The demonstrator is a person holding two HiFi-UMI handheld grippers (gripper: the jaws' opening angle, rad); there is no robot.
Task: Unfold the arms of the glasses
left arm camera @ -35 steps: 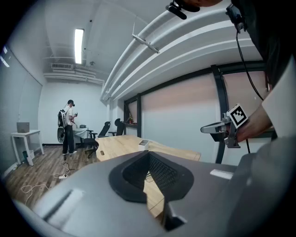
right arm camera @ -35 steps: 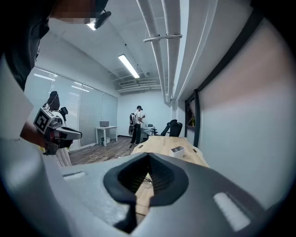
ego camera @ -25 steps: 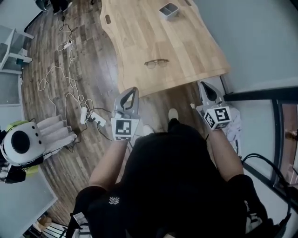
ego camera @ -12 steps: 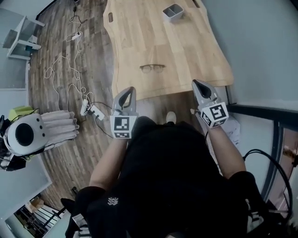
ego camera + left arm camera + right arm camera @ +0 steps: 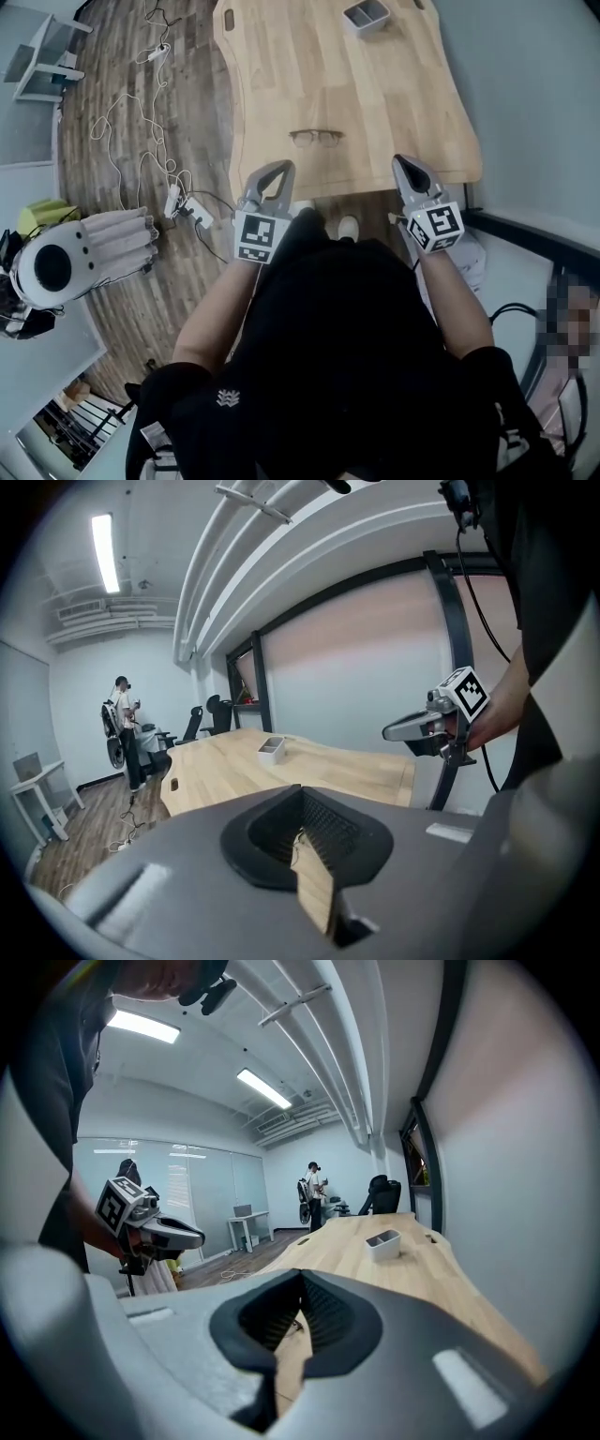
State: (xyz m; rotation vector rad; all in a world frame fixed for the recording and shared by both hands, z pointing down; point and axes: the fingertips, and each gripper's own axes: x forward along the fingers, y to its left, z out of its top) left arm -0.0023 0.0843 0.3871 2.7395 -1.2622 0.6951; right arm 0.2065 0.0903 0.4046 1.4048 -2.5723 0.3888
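Note:
Dark-framed glasses (image 5: 315, 138) lie with arms folded on the light wooden table (image 5: 394, 103), a short way in from its near edge. My left gripper (image 5: 284, 166) hovers at that near edge, just below and left of the glasses, jaws shut with nothing in them. Below and right of the glasses, my right gripper (image 5: 401, 161) is likewise shut and empty at the edge. In the left gripper view the left gripper (image 5: 302, 794) points along the tabletop, and the right gripper (image 5: 301, 1279) does the same in its own view. Neither touches the glasses.
A small grey two-compartment tray (image 5: 366, 13) stands at the table's far end. Cables and a power strip (image 5: 187, 211) trail over the wooden floor to the left, beside a white robot head and hand (image 5: 56, 267). A person (image 5: 122, 728) stands far off.
Both grippers have moved forward from in front of my body up to the table's near edge, closing on the glasses. The glasses have not moved on the table.

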